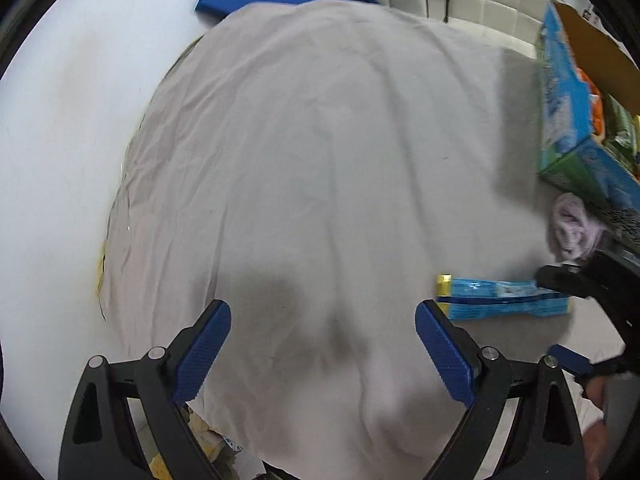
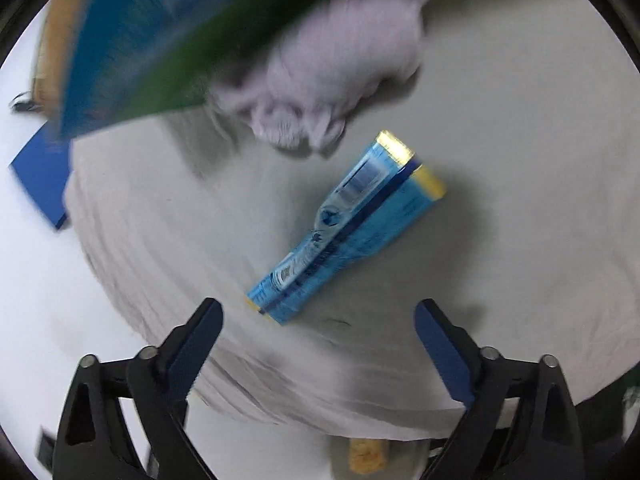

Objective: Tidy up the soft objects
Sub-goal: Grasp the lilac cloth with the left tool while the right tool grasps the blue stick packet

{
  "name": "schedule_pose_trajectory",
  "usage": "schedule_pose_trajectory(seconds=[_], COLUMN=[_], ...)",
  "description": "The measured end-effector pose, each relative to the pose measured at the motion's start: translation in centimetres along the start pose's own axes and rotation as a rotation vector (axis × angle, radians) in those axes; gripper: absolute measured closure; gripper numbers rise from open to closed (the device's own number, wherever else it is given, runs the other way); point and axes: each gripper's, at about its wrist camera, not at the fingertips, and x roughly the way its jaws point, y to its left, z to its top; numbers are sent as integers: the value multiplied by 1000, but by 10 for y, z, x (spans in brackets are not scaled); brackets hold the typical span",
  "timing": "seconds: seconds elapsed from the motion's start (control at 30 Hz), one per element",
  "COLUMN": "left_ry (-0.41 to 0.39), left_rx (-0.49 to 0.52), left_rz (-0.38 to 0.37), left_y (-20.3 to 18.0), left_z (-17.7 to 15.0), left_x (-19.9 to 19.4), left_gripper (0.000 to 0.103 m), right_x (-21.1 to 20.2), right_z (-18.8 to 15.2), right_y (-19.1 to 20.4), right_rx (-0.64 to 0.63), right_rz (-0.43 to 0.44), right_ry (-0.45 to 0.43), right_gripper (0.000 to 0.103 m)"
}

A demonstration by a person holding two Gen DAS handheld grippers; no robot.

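My right tongs (image 2: 318, 318) apart, empty, above blue packet (image 2: 344, 228) on grey sheet (image 2: 500, 200). Left tongs (image 1: 323, 322) apart, idle. Lilac cloth (image 2: 340, 76) beside box (image 2: 160, 48). Reach step; next likely descend, straddle packet.

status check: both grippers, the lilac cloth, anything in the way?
Left hand-held gripper open, empty, over grey sheet. Right hand-held gripper open, empty. Lilac cloth crumpled against printed carton. Blue packet lies between.

We are seeing print on the blue packet (image 2: 344, 228) and the box (image 1: 576, 120), too blurry to read.
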Motion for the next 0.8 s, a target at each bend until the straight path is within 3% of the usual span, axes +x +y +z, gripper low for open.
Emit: schedule_pose_trajectory(seconds=[0.1, 0.13, 0.17, 0.2, 0.23, 0.33, 0.47, 0.63, 0.8], left_ry=[15, 22, 27, 28, 30, 30, 15, 22, 23], left_rx=[-13, -15, -15, -15, -14, -1, 49, 153, 303], left_rz=[-4, -6, -9, -11, -15, -49, -105, -211, -276], left_y=[11, 14, 18, 20, 22, 25, 3, -54, -131], left_z=[0, 1, 3, 3, 4, 7, 13, 15, 16], left_x=[7, 8, 10, 10, 10, 9, -1, -11, -15], left_gripper=[8, 8, 8, 8, 8, 8, 8, 8, 8], right_x=[29, 38, 46, 47, 46, 43, 22, -19, -53], right_z=[0, 0, -2, -4, -7, -15, -17, -16, -9], right_y=[6, 8, 10, 11, 13, 22, -1, -62, -113], right_rx=[67, 71, 73, 71, 55, -87, -240, -391, -397], right_rz=[-34, -64, -100, -110, -121, -203, -298, -443, -526], right_ry=[33, 40, 43, 30, 18, 21, 7, -60, -131], right_gripper=[29, 46, 47, 56, 73, 80, 83, 85, 86])
